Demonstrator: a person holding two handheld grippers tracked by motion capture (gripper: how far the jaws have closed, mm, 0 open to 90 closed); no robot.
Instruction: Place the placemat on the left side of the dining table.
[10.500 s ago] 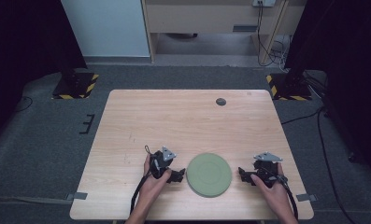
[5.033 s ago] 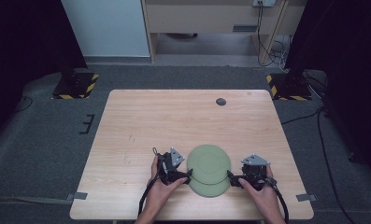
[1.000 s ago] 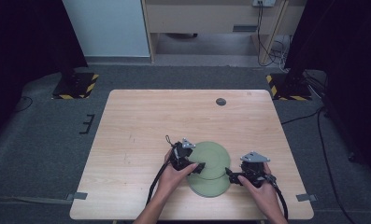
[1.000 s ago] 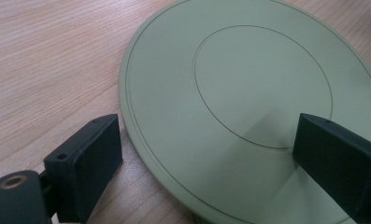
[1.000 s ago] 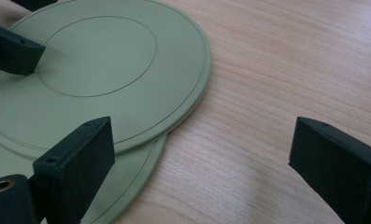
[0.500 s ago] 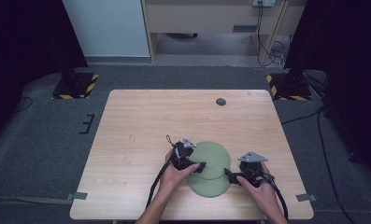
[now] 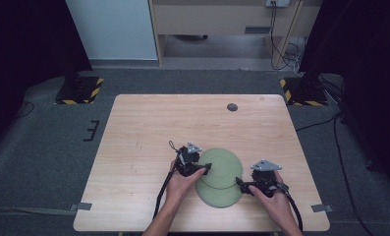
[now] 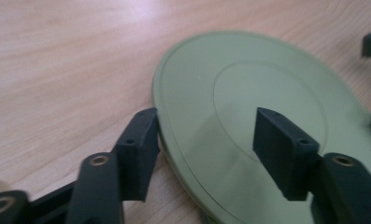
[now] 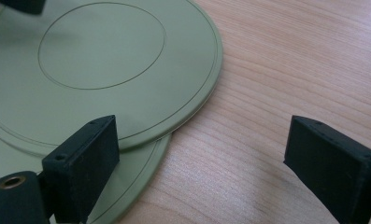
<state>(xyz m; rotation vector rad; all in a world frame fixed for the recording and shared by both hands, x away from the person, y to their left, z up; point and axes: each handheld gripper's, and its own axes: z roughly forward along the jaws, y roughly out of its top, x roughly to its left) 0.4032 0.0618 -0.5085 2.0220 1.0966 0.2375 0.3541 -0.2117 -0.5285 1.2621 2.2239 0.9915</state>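
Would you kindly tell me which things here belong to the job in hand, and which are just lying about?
In the job:
upper green plate
lower green plate
left claw, its jaws closing around the upper plate's rim
right claw

Lying about:
small dark disc

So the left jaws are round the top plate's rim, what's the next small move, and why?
Probably finish closing the left hand-held gripper on the top plate. Its jaws have just been closing and now straddle the rim, one below and one above, but the upper pad does not clearly press yet. The plate half overlaps the lower plate, beside which the right hand-held gripper stands open.
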